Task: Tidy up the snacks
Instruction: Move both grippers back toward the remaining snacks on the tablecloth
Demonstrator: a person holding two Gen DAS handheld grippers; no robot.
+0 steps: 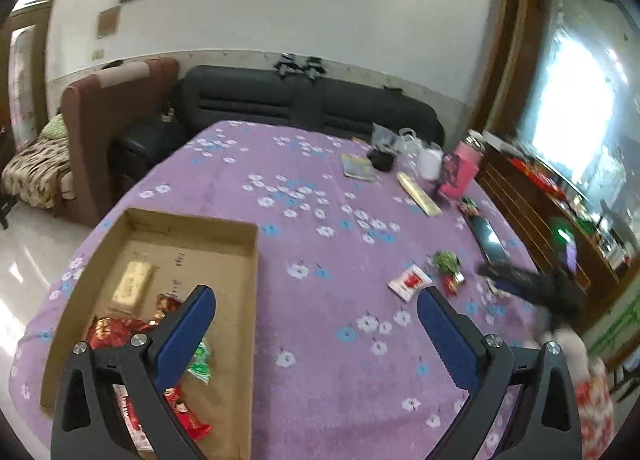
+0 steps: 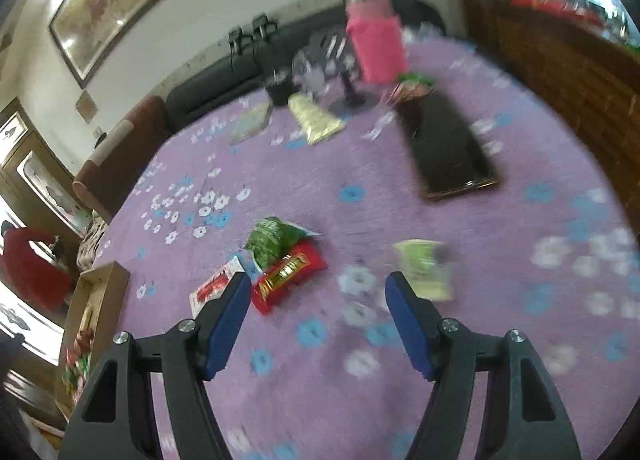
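A shallow cardboard tray (image 1: 248, 260) lies on the purple flowered tablecloth (image 1: 328, 244) and holds several snack packets, mostly red ones (image 1: 112, 330) and a tan bar (image 1: 132, 286). My left gripper (image 1: 316, 306) is open and empty, its left finger over the tray's right side. In the right wrist view, a red snack packet (image 2: 286, 276), a green packet (image 2: 276, 238), a white-and-red packet (image 2: 214, 288) and a pale green packet (image 2: 426, 268) lie loose on the cloth. My right gripper (image 2: 318, 286) is open and empty just in front of them.
A pink bottle (image 2: 376, 44), a black phone (image 2: 448, 148), a cream packet (image 2: 314, 118), a booklet (image 2: 250, 122) and dark items stand at the table's far side. A black sofa (image 1: 304, 100) and brown chair (image 1: 104, 120) lie beyond. A wooden cabinet (image 1: 532, 196) is at right.
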